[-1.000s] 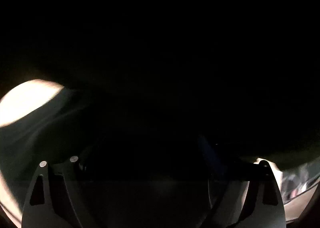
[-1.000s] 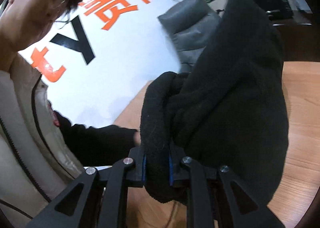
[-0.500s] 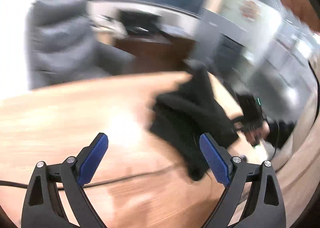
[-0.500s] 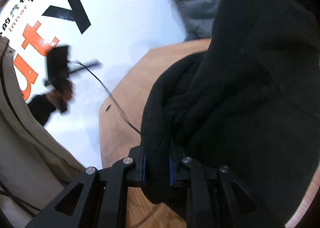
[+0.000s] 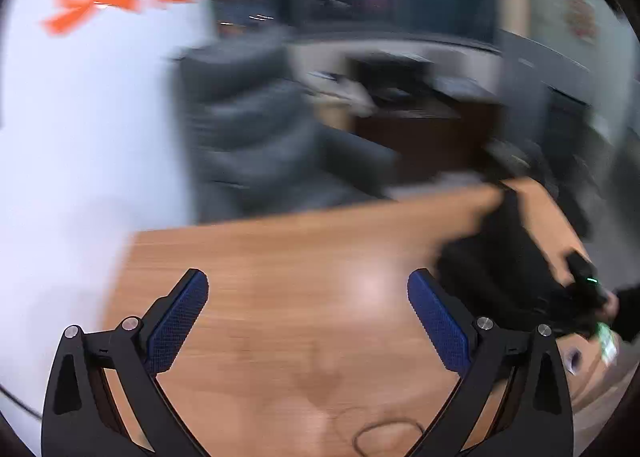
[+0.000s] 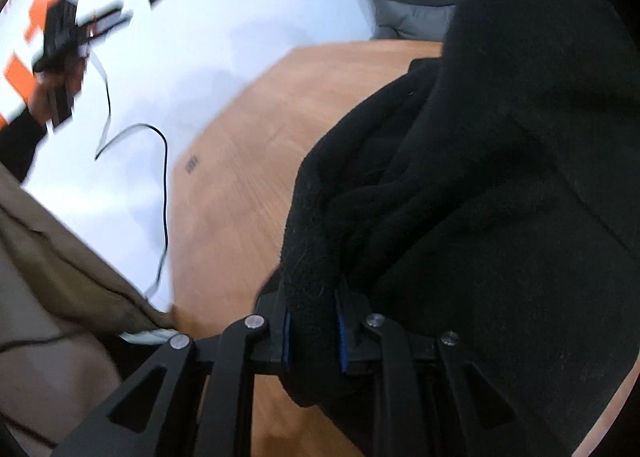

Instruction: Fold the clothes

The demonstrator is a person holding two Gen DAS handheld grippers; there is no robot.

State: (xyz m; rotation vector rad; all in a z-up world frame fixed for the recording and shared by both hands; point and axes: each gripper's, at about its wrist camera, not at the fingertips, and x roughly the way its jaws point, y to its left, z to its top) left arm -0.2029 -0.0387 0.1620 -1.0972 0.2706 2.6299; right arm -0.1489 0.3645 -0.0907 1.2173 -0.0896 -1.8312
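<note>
A black fleece garment hangs bunched above the wooden table. My right gripper is shut on a thick fold of its edge. In the left wrist view the same garment shows blurred at the right, held up over the table. My left gripper is open and empty, its blue pads wide apart, above the table and left of the garment. In the right wrist view the left gripper shows far off at the upper left, blurred.
A grey padded chair stands behind the table's far edge. A white wall with orange and black lettering is at the left. A thin black cable hangs from the left gripper. A dark desk stands further back.
My left gripper let go of the garment, opened wide and swung away to the left. My right gripper kept its hold and lowered the garment towards the table.
</note>
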